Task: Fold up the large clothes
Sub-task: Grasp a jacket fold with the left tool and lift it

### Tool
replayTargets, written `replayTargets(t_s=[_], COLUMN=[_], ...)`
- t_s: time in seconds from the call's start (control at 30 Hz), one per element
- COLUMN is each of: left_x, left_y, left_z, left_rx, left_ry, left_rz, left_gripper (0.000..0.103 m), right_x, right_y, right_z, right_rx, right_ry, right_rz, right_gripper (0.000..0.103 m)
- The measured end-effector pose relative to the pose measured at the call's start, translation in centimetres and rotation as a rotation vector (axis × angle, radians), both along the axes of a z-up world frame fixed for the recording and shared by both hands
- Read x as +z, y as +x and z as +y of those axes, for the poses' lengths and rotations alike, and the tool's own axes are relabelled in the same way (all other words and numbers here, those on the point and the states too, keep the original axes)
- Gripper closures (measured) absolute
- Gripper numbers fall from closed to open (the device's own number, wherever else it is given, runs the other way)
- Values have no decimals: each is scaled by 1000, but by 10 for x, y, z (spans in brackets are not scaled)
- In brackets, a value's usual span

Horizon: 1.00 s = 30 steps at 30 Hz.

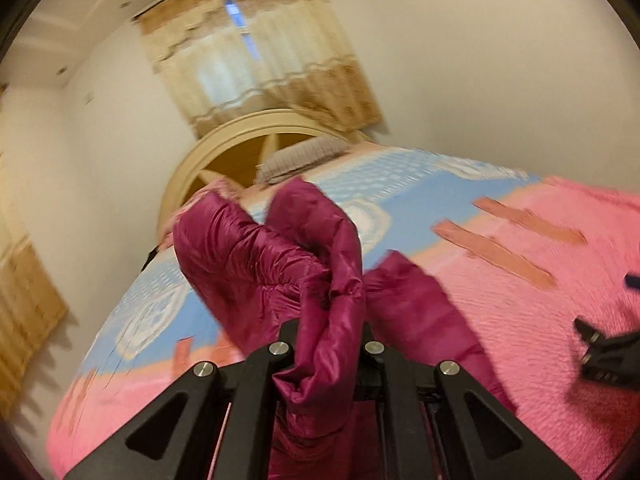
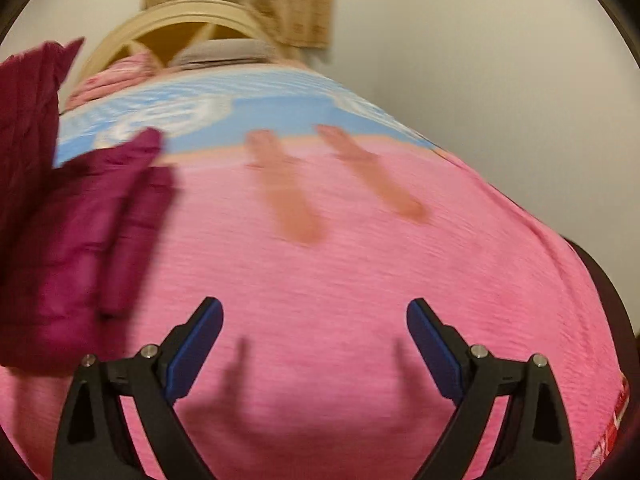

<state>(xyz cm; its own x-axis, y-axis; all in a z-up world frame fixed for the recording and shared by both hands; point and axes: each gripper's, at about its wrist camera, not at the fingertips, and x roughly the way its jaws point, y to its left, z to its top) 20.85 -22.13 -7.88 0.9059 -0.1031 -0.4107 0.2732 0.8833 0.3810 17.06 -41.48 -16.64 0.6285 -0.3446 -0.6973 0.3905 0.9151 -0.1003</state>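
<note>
With the left gripper (image 1: 328, 340) clamped tight on a bunched edge of the maroon puffer jacket (image 1: 256, 252), raised at twelve o'clock over the pink bedspread (image 1: 520, 304), the wide-open, empty right gripper (image 2: 315, 334) should pinch the slack hem at nine o'clock before the fold is laid.

A bed (image 2: 320, 272) under a pink and blue cover fills the room, its cream arched headboard (image 2: 188, 12) against pale walls (image 1: 500, 60), with beige curtains (image 1: 256, 52) glowing behind.

A home bedroom. A bed (image 2: 340, 280) with pink-and-blue cover fills the frame; its arched headboard (image 2: 180, 16), a pillow (image 2: 224, 50) and curtains (image 1: 256, 48) sit at the top.
</note>
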Motion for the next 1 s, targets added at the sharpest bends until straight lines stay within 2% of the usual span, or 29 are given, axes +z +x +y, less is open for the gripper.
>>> replayTargets(t_s=[0.1,0.3,0.37,0.47,0.57,0.6,0.63,0.7,0.77,0.83,0.9,1.0], left_x=[-26,-86,-98,-98,-85,-77,-68,-52,-36,-23,-14,-7], left_y=[3,-5,-8,-12,-20,-27,-35,-51,-62,-61,-49,-7], left_z=[-37,-88,-93,-96,-99,-100,-100,-98,-88,-72,-50,-4], left_rx=[-47,-102,-110,-116,-125,-138,-152,-163,-176,-142,-59,107], left_ry=[54,204,241,254,244,227,211,190,142,97,65,-8], left_rz=[31,38,23,14,16,1,-21,-74,-100,-96,-114,-81], left_gripper=[96,96,95,90,73,57,33,9,9,9,9,9], right_x=[-5,-11,-13,-18,-21,-21,-23,-23,-22,-22,-19,-9], right_y=[-16,-31,-29,-29,-31,-31,-30,-29,-30,-28,-27,-20], right_z=[-31,-43,-42,-40,-43,-43,-43,-43,-43,-43,-42,-36], right_rx=[-73,-105,-97,-93,-99,-99,-99,-98,-98,-98,-95,-77], right_ry=[18,50,55,65,71,72,74,72,69,66,70,101], right_rz=[0,-12,-13,-11,-10,-9,-8,-7,-9,-8,-13,-33], right_gripper=[8,8,8,8,8,8,8,8,8,9,21,25])
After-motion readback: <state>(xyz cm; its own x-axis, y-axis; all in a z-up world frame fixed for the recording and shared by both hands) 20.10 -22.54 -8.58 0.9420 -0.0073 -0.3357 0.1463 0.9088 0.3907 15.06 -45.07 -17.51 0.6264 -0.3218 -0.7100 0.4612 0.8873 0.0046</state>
